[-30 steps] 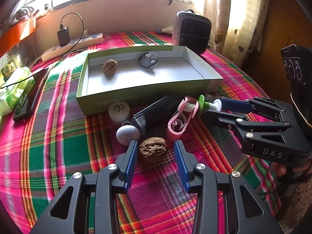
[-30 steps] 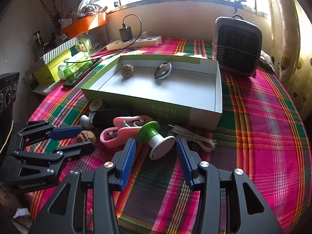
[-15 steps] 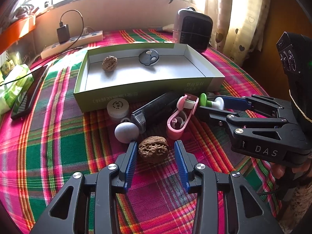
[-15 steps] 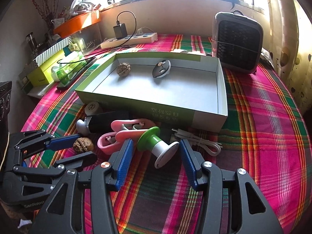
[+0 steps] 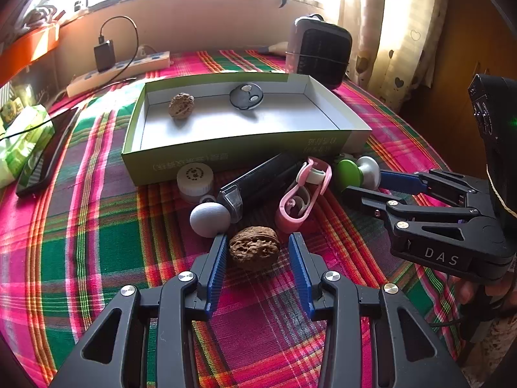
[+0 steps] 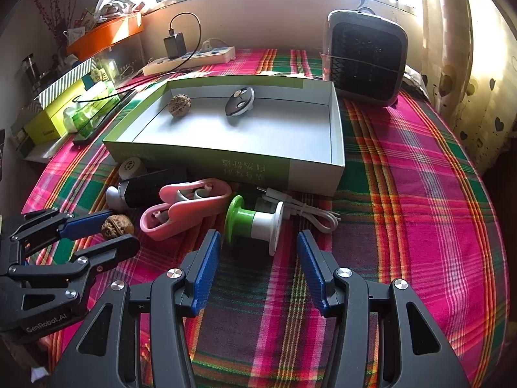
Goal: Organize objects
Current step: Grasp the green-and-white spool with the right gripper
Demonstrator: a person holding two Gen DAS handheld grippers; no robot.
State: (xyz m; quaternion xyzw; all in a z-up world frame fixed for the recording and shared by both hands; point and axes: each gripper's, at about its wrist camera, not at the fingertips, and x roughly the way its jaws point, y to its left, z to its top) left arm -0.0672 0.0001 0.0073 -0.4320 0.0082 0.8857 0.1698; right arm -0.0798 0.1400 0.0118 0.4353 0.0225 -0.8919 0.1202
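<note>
We are holding the left gripper [image 5: 255, 252] unclenched astride a walnut [image 5: 254, 247]; its long axis is running 9 to 3 o'clock, and its left end seems to be brushing the left pad. The right gripper [image 6: 258, 245], jaws having just been widening, is standing released around a green-and-white spool [image 6: 253, 221], axis likewise 9 to 3 o'clock, green flange at 9. At 12 o'clock, the box [image 6: 310, 168] is hiding part of a white cable [image 6: 303, 211].

green-white spool [image 6: 255, 223], between open hand-held gripper [image 6: 258, 245]
</note>
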